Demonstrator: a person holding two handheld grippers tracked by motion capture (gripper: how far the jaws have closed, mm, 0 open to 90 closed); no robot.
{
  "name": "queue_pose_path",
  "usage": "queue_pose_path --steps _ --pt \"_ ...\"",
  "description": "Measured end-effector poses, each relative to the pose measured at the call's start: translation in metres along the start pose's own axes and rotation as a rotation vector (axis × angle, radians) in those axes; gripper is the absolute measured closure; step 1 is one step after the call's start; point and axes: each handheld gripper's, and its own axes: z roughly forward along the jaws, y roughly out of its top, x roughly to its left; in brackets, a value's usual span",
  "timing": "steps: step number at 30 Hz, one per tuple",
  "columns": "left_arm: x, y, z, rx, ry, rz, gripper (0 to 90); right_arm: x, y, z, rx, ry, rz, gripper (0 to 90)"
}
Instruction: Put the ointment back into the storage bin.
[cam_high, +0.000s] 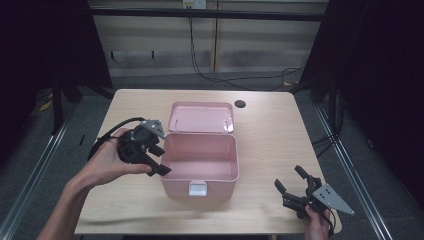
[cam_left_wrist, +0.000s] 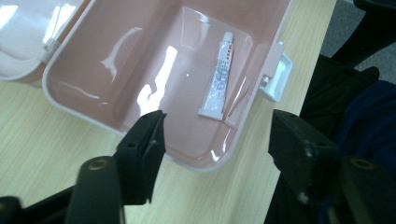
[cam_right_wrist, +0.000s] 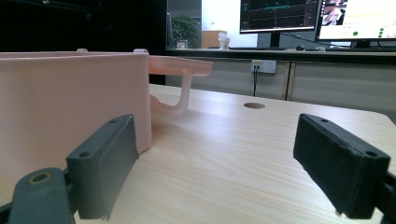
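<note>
A pink plastic box (cam_high: 176, 186) stands open at the middle of the table, its lid (cam_high: 201, 117) folded back behind it. On the box floor lies a small white tube (cam_left_wrist: 219, 78), flat and pointing toward the latch side. My left gripper (cam_high: 161, 160) hovers at the box's left rim, tilted down toward the inside. In the left gripper view, the left gripper (cam_left_wrist: 219, 122) is open and holds nothing, well above the tube. My right gripper (cam_high: 289, 177) rests near the table's front right corner. In its own view, the right gripper (cam_right_wrist: 215, 140) stands open and level, facing the box wall (cam_right_wrist: 70, 98).
A white latch (cam_high: 197, 189) sticks out of the box's front wall. A round cable hole (cam_high: 240, 104) sits in the tabletop behind the lid. Bare wood lies right of the box. Cables (cam_high: 235, 77) run over the floor beyond the table, and monitors (cam_right_wrist: 280, 16) stand far off.
</note>
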Motion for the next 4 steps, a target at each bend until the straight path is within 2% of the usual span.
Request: queue_pose_path --steps 4 --pt "0.002 -0.021 -0.003 -0.077 0.024 -0.042 31.3 0.0 0.0 0.0 0.0 0.0 0.0 12.8"
